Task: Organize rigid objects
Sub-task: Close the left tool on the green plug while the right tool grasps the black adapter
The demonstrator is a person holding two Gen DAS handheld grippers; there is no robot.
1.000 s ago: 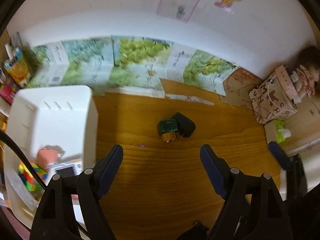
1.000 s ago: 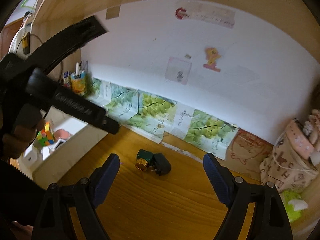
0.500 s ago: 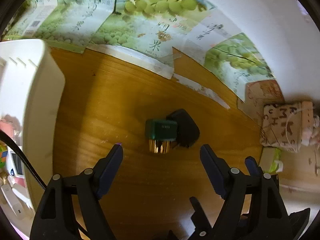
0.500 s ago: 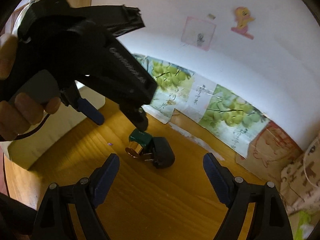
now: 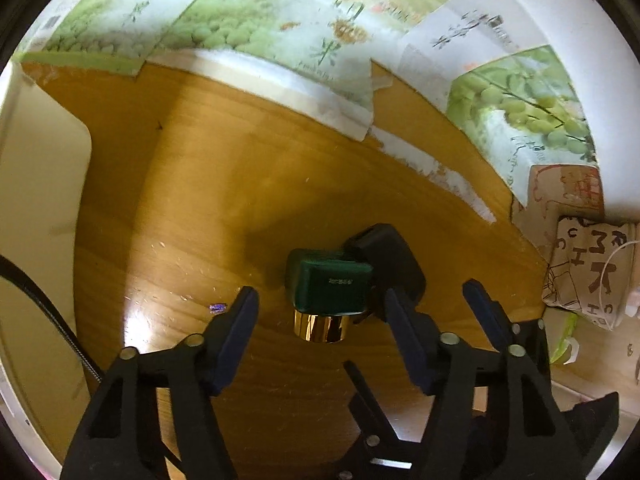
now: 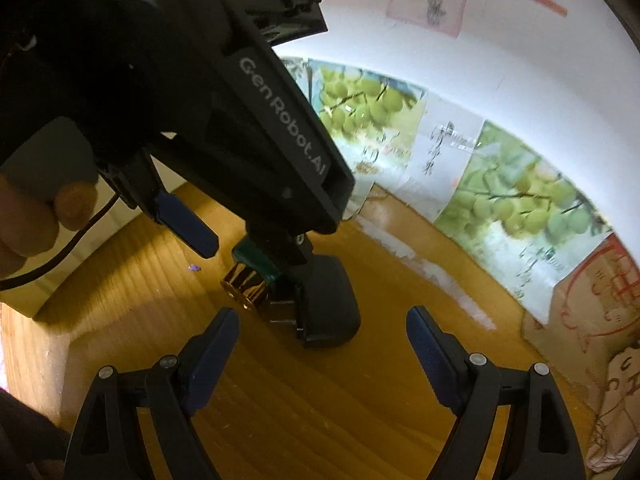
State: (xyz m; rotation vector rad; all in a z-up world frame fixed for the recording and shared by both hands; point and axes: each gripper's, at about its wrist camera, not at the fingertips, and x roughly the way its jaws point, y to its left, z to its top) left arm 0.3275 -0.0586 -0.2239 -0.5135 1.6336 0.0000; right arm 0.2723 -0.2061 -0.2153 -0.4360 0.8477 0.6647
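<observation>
A dark green box-shaped bottle with a gold cap (image 5: 329, 290) lies on the wooden table (image 5: 192, 216), touching a black plug adapter (image 5: 390, 258) on its right. My left gripper (image 5: 320, 308) is open, its fingers on either side of the bottle's gold cap, close above the table. In the right wrist view the left gripper's body hides most of the green bottle (image 6: 250, 276); the black adapter (image 6: 330, 300) shows with its metal prongs. My right gripper (image 6: 322, 322) is open and empty, just in front of the adapter.
A white bin (image 5: 36, 216) stands at the left edge. Grape-print paper sheets (image 5: 280, 28) line the back wall. A patterned bag (image 5: 592, 268) sits at the right. The hand holding the left gripper (image 6: 28, 220) is at the left of the right wrist view.
Both grippers have moved forward and down towards the two objects. The left gripper's fingers now flank the green bottle; the right gripper is nearer the black adapter. Both stay open.
</observation>
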